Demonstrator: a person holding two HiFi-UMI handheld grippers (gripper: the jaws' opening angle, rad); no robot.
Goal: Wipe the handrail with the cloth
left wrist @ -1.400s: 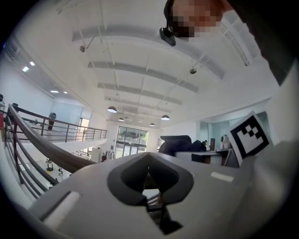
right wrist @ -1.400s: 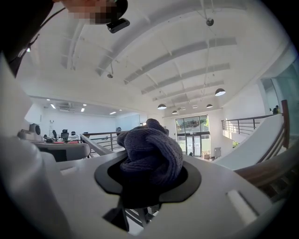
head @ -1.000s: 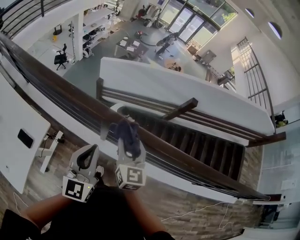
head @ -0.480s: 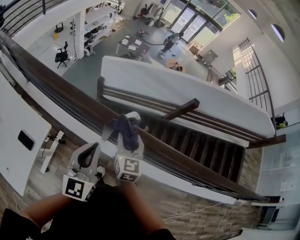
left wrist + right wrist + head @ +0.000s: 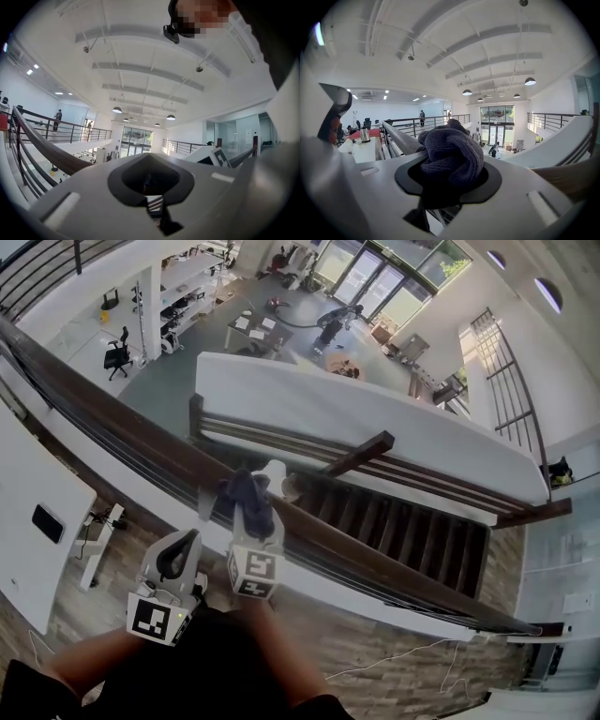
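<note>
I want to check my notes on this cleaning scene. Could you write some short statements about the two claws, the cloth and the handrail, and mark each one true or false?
1. The right claw grips a crumpled dark blue-grey cloth. True.
2. The left claw holds a second cloth. False: its jaws are together with nothing between them.
3. In the head view, the cloth sits over the long dark brown wooden handrail. True.
4. The left claw rests on the handrail. False: it is held back short of the rail, nearer the person's body.
</note>
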